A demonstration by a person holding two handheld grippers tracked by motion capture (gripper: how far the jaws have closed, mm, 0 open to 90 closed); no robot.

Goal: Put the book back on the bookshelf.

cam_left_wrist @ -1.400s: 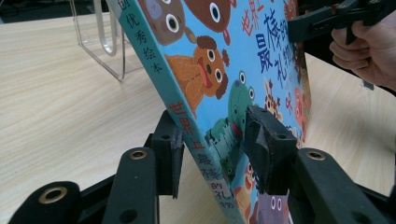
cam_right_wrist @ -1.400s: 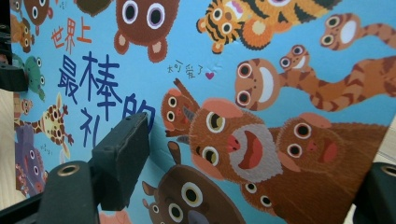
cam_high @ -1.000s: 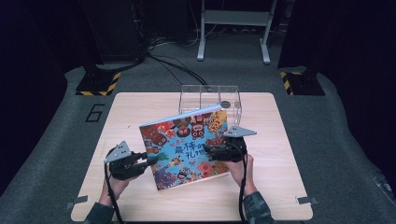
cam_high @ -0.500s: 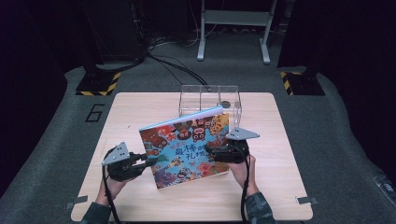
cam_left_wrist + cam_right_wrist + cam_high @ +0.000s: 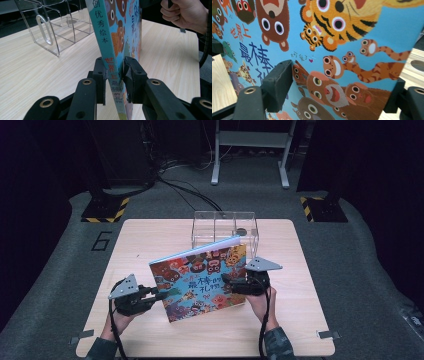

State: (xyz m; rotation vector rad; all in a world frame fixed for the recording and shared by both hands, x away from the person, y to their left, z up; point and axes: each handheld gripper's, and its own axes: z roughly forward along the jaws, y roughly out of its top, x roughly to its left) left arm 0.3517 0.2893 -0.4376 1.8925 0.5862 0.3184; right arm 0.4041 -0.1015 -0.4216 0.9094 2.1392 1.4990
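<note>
A picture book [image 5: 202,275], cover crowded w/ cartoon animals, is held tilted above a wooden table [image 5: 150,235], its upper edge leaning toward a clear acrylic box [image 5: 225,227] at the table's far side. The lower corner of the book sits close to the table; whether it touches cannot be told from the high view.

Left tongs [image 5: 157,295], at the book's left edge: the left gripper view has both black jaws against the spine end [image 5: 112,65], one on each side, pinching the book. These jaws have just been closing, w/ the book between them.

Right tongs [image 5: 227,282], at the book's right edge: in the right gripper view [image 5: 337,97] the near jaw lies over the front cover and the far jaw sits at the book's right edge, the cover between them. Jaws are partly spread; whether the pads press on the book cannot be told.

A person's hands grip both tools from the near side of the table, cables trailing back along the forearms. The right hand [image 5: 185,13] also appears beyond the book in the left gripper view. The box, w/ inner dividers, stands just behind the book. Dark floor mat [image 5: 350,270] surrounds the table.
</note>
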